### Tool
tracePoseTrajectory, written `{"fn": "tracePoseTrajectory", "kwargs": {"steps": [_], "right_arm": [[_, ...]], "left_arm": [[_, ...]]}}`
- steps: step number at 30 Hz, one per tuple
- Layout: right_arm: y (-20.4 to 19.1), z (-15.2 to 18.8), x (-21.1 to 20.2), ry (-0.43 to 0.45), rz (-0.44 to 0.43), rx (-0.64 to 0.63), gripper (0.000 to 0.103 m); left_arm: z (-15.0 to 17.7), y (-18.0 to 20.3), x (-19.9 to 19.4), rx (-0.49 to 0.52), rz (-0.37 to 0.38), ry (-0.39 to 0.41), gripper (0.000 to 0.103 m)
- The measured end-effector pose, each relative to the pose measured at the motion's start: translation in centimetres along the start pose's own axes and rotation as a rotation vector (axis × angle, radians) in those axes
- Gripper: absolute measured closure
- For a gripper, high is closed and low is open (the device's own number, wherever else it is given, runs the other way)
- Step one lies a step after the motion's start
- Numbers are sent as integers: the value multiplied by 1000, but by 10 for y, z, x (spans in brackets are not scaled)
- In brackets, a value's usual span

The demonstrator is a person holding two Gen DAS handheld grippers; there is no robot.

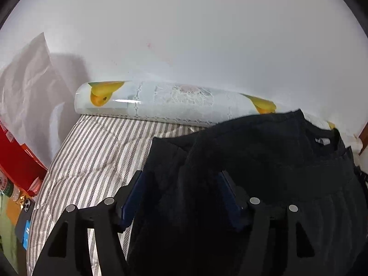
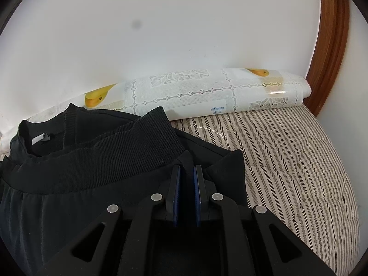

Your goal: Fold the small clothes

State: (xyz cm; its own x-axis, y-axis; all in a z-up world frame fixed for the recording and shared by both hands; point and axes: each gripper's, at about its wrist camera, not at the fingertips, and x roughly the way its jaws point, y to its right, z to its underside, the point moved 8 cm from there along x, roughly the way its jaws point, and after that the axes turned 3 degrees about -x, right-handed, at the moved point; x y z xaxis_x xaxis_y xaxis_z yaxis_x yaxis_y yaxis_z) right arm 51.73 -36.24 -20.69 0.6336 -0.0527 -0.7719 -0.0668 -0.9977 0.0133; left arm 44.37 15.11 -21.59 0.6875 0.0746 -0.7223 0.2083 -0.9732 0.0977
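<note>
R gripper (image 2: 187, 172) pinching black garment (image 2: 92, 168) (L gripper (image 1: 181, 179) open).

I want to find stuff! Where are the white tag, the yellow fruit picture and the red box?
white tag (image 2: 41, 138), right wrist view, its middle.
yellow fruit picture (image 1: 101, 96), left wrist view, fruit's body.
red box (image 1: 18, 161), left wrist view, its side.

Black garment (image 2: 69, 179), grey-striped cloth (image 2: 287, 161), pear-printed lace-patterned roll (image 2: 207, 92)

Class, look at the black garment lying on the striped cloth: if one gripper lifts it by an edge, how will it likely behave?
The black garment is probably floppy: it already lies in soft folds and ripples. It would likely drape and unfold rather than hold its shape. Its ribbed band looks thicker, so it may give a firmer hold.
</note>
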Motion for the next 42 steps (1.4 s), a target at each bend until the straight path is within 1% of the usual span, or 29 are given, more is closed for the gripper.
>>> {"fn": "tracePoseTrajectory", "kwargs": {"steps": [6,11,15,16,17,19,22,24,25,27,29,31,32,35,39,40,42], "right_arm": [[1,0,0,0,1,2,92],[0,-1,0,-3,11,-9,92],[-1,-1,0,-6,14,-21,90],[-1,-1,0,-7,12,-21,90],[0,-1,-1,-9,5,-21,90],[1,-1,-2,-8,-11,-12,89],[3,-1,-2,-8,-17,-9,89],[2,-2,-5,-5,-2,-27,86],[1,-3,-6,-3,7,-41,84],[0,-2,-12,7,26,-59,77],[-1,-1,-22,18,19,-64,77],[-1,0,-31,27,-3,-51,76],[0,5,-40,27,-27,-34,76],[4,25,-59,29,-62,-13,75],[16,66,-90,31,-41,-30,75],[25,81,-101,29,-30,-28,75],[40,107,-119,34,-5,-9,75]], "left_arm": [[8,5,-7,40,-37,21,39],[16,-1,-12,14,-42,17,39],[29,-1,-15,3,-19,-34,39],[35,-1,-17,13,-28,-36,39],[37,0,-23,24,-47,-21,39],[42,4,-39,65,-107,46,39],[51,20,-54,174,-164,101,39],[56,22,-57,166,-140,89,38],[60,19,-57,132,-97,63,38],[64,11,-56,55,-25,29,36],[69,3,-62,-14,41,28,35],[72,-3,-65,-46,73,25,35],[75,-3,-69,-52,78,29,35],[81,-5,-79,-55,78,36,35],[99,-10,-101,-38,73,49,35],[105,-14,-110,-22,63,62,35],[114,-26,-121,-23,63,61,35]]}}
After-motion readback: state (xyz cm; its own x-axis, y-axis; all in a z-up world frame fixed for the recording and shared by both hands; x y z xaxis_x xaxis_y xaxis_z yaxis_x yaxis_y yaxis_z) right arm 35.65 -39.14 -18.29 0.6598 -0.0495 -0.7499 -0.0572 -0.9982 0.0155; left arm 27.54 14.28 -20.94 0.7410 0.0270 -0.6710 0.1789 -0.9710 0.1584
